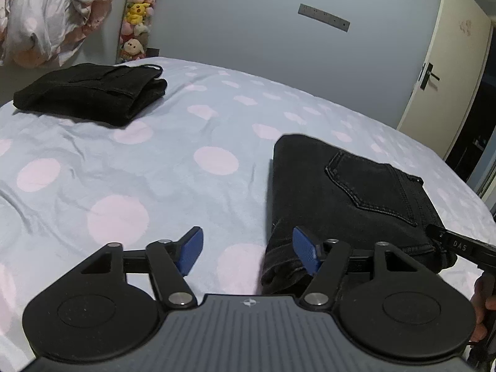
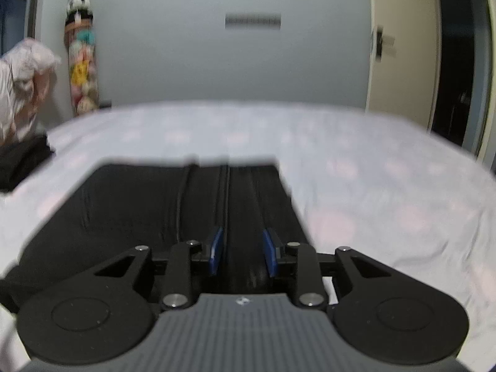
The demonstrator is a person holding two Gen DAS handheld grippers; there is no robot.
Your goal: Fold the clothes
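Note:
Folded black jeans lie on the bed at the right, back pocket up. In the left wrist view my left gripper stands open over the sheet at the jeans' near left corner. Its right pad is just above the hem and nothing is between the pads. My right gripper pokes in at the jeans' near right corner. The blurred right wrist view shows the right gripper low over the jeans. Its pads stand a little apart, with the seamed edge running between them and no visible pinch.
A second folded black garment lies at the far left of the spotted bed sheet. Bunched bedding and a column of plush toys stand by the back wall. A door stands at the right.

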